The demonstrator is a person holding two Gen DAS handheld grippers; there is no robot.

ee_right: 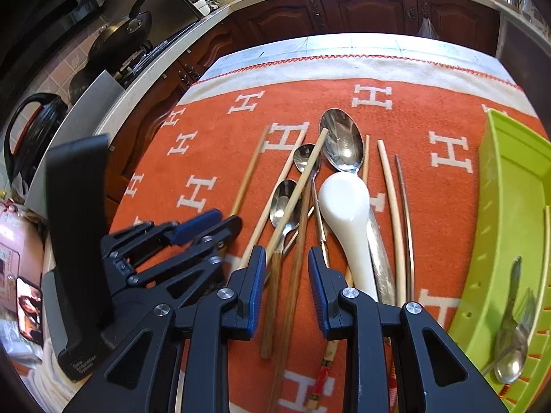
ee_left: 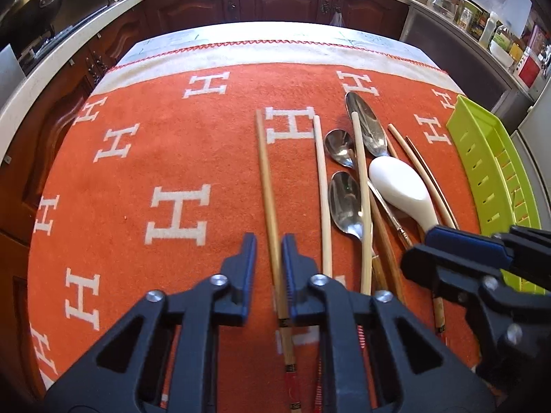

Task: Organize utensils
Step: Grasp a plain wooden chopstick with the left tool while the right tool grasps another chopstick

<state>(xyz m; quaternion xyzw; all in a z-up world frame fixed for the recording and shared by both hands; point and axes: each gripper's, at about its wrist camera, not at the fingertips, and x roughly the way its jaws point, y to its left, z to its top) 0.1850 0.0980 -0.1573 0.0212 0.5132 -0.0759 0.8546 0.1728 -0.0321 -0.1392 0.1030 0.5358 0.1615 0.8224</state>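
Several chopsticks and spoons lie on an orange cloth. My left gripper (ee_left: pixel 269 244) is open, its jaws either side of a light wooden chopstick (ee_left: pixel 267 179), not closed on it. A white ceramic spoon (ee_left: pixel 401 186) and steel spoons (ee_left: pixel 344 203) lie to its right. My right gripper (ee_right: pixel 287 258) is open above a brown wooden chopstick (ee_right: pixel 296 258), left of the white spoon (ee_right: pixel 346 206). A big steel spoon (ee_right: pixel 342 141) lies beyond. The right gripper also shows in the left wrist view (ee_left: pixel 425 244).
A lime green slotted tray (ee_right: pixel 496 179) stands at the right table edge, holding a spoon and fork (ee_right: pixel 515 337); it also shows in the left wrist view (ee_left: pixel 482 158). Kitchen counters and dark cabinets ring the table. The left gripper's body (ee_right: pixel 193 237) sits left of the right one.
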